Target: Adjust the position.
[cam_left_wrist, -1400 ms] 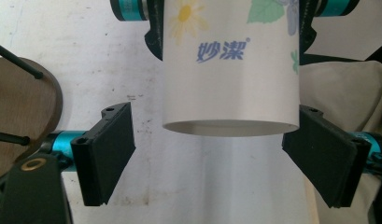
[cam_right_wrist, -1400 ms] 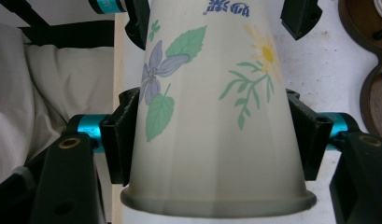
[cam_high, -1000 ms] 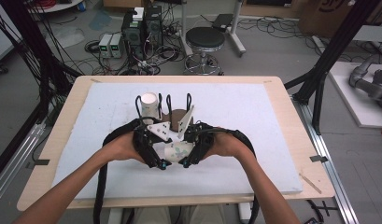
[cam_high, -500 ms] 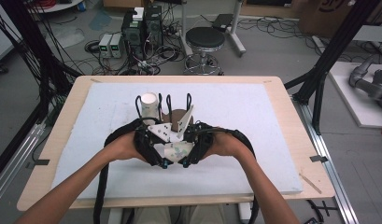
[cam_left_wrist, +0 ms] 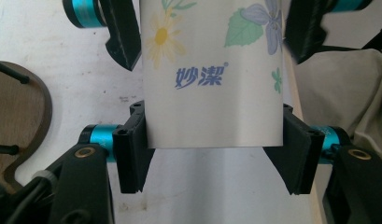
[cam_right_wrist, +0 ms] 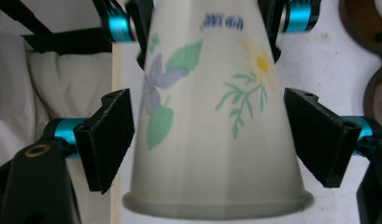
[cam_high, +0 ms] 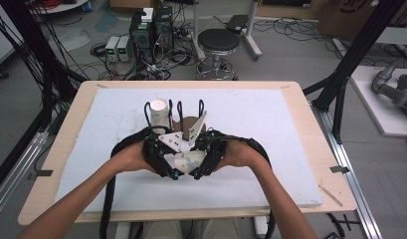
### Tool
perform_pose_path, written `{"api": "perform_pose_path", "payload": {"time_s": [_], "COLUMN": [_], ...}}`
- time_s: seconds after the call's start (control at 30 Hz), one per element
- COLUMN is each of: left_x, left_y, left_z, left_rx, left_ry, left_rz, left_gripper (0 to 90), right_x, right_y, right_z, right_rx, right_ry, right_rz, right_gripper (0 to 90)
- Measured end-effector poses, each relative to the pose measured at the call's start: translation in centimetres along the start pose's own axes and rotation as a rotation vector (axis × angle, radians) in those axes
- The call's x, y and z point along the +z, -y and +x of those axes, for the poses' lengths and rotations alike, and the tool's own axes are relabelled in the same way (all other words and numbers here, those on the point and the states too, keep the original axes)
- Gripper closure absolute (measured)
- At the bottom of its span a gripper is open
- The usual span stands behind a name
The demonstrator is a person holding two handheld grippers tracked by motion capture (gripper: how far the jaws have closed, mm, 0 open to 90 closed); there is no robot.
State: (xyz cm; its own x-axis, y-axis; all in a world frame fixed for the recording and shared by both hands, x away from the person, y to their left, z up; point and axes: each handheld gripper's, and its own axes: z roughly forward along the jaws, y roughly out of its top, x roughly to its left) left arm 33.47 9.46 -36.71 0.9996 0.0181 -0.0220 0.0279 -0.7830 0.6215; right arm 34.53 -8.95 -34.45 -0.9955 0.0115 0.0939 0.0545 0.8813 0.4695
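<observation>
Now a paper cup (cam_high: 185,160) held between two claws, low over the near middle of the white tabletop (cam_high: 270,149), lying on its side with its narrow base toward the left claw (cam_high: 174,169) and its rolled rim toward the right claw (cam_high: 196,169)

Left claw (cam_left_wrist: 212,154): shut on the cup (cam_left_wrist: 212,93) near its base, both black pads pressed flat against the printed wall, just below the blue lettering; yellow daisy and green leaf print farther up the wall; jaws just closed onto it

Right claw (cam_right_wrist: 212,140): around the cup (cam_right_wrist: 212,140) near its rim, pads standing off the wall on both sides with a gap showing at each, so nothing gripped there; jaws just opened, cup between them but not pressed

In the high view, both hands close together, knuckles facing each other, claws meeting over the cup, grey plates tilted up above them, black cables trailing back along the forearms

Beyond the hands, a brown wooden rack (cam_high: 188,122) with black upright pegs on the tabletop, a second white cup (cam_high: 159,112) standing among the pegs at its left end; rack edge also at the left of the left gripper view (cam_left_wrist: 20,116)
</observation>
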Motion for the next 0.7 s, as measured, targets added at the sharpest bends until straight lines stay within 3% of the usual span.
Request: {"api": "perform_pose_path", "payload": {"time_s": [0.17, 0.47, 0.6, 0.7], "left_x": [0.5, 0.8, 0.4, -0.1], "left_y": [0.4, 0.6, 1.0, 1.7], "left_z": [0.0, -0.1, -0.2, -0.2], "left_rx": [-0.01, -0.008, -0.015, -0.027], "left_ry": [0.0, 0.003, -0.01, -0.02], "left_rz": [0.009, 0.004, -0.039, -0.106], "left_gripper": [36.8, 36.8, 36.8, 36.8], "right_x": [-1.0, -2.0, -2.5, -3.1], "right_y": [0.0, 0.3, 0.6, 0.9], "right_z": [-0.2, -0.3, -0.2, -0.1], "right_rx": [-0.024, 0.006, 0.001, 0.002], "right_ry": [0.013, 0.03, 0.033, 0.045], "right_rz": [-0.074, -0.109, -0.138, -0.172], "right_gripper": [18.9, 18.8, 18.8, 18.8]}}
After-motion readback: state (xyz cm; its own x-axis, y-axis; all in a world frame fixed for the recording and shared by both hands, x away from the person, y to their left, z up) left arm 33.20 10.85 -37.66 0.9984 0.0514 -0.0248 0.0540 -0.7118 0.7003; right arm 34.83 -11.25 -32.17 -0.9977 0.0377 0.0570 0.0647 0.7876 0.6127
